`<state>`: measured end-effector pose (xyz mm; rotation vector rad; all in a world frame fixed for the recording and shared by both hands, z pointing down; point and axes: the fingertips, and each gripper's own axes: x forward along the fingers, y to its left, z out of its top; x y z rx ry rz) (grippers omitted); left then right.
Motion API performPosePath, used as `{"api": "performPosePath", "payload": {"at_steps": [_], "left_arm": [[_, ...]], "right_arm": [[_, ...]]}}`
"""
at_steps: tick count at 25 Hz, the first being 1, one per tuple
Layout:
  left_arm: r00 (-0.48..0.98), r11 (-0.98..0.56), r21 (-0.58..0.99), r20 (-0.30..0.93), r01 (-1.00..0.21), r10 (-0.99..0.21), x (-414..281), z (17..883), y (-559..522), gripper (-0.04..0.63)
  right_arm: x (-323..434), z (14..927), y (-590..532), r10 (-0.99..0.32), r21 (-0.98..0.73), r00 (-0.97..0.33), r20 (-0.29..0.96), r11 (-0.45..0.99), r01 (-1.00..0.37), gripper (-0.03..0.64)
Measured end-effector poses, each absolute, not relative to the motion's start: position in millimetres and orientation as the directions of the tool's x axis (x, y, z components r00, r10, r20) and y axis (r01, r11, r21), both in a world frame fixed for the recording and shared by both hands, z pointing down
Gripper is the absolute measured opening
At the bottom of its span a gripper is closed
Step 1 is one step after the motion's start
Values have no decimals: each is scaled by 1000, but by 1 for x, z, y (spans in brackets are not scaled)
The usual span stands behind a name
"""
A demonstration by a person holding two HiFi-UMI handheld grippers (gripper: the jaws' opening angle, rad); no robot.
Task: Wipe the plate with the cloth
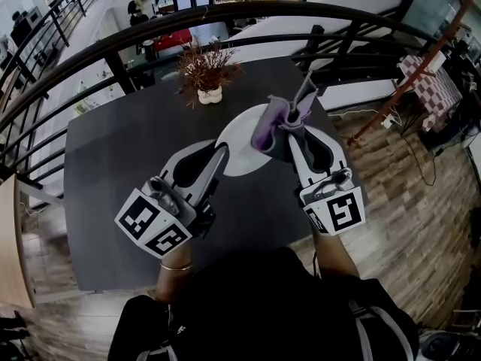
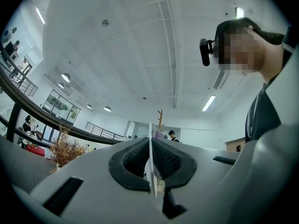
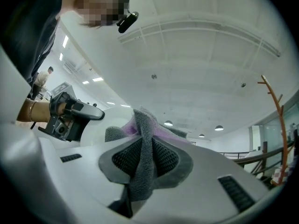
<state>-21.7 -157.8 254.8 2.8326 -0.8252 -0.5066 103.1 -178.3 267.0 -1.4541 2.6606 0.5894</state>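
Over the dark table (image 1: 113, 201), the white plate (image 1: 244, 138) is hanging tilted, carried by its near rim alone. The left gripper (image 1: 222, 151) is pinching that rim, its jaws nearly together on the thin edge. The right gripper (image 1: 291, 128) is clamping a fold of the grey-and-purple cloth (image 1: 269, 122), which is lying against the plate's right side. The plate is probably stiff, smooth and breakable, so it is asking for a firm rim grip. The cloth is looking soft and light, bunching easily, and is best held by a thick fold.

Tilted white plate (image 1: 240, 147), bunched grey-and-purple cloth (image 1: 270, 125) over its right edge
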Motion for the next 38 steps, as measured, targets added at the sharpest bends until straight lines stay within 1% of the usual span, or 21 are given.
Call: {"api": "performPosePath", "payload": {"at_steps": [7,10,14,19,24,27,29,34,38], "left_arm": [[785,-830,233,-273,-507,-556,-28,262,-163,17],[786,-827,190,-255,-530,-563,-26,264,-163,17],[778,-809,116,-226,-576,-586,-29,266,-165,17],[780,-805,51,-218,-592,-587,-27,266,-162,17],[778,-771,-113,-157,-627,-609,-19,271,-161,17],[764,-745,-171,-93,-644,-639,-17,278,-162,17],[750,-720,-241,-53,-650,-660,-15,283,-164,17],[730,-647,-455,-9,-612,-684,-7,285,-167,17],[704,-599,-548,24,-585,-710,-6,291,-169,17]], "right_arm": [[118,259,-181,-818,277,-516,-256,449,-850,58],[126,262,-180,-829,246,-496,-258,440,-863,58],[126,266,-178,-826,207,-503,-256,461,-863,58],[126,265,-178,-823,182,-503,-264,470,-864,58],[129,256,-177,-817,174,-499,-287,468,-866,58],[131,251,-176,-814,165,-497,-301,469,-868,58],[131,248,-176,-811,159,-496,-310,470,-868,58],[130,239,-176,-801,146,-498,-331,478,-866,58],[126,229,-174,-785,147,-511,-352,492,-858,58]]}}
